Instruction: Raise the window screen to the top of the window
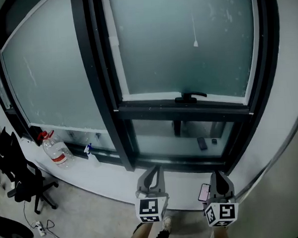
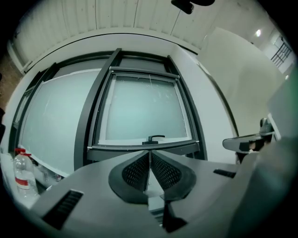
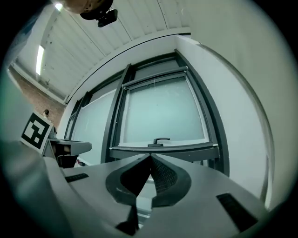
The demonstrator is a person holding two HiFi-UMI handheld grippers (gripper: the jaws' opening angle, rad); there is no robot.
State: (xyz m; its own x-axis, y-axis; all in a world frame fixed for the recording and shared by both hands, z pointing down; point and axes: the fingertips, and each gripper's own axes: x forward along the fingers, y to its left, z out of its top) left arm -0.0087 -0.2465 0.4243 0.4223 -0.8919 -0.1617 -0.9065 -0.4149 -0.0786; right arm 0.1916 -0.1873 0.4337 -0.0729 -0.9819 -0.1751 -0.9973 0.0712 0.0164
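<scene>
Bottle point(image 1: 55, 150) w/ red cap stands on the ledge well left of both jaws, small spray bottle point(image 1: 88, 150) just beside it. Left gripper point(image 1: 153, 170) has its jaws clenched together, nothing betw. them, tips pointing at the window screen point(image 1: 185, 44), which sits ahead of and above them, well apart, w/ a black handle point(image 1: 190, 96) on the bar under it. Right gripper point(image 1: 218, 176), just right of the left one, is likewise clenched on nothing, handle showing just above its tips.

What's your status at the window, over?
Left gripper and right gripper shut, empty, short of the window. Screen looks down, untouched. Nothing in the way; bottle off to the left.
</scene>
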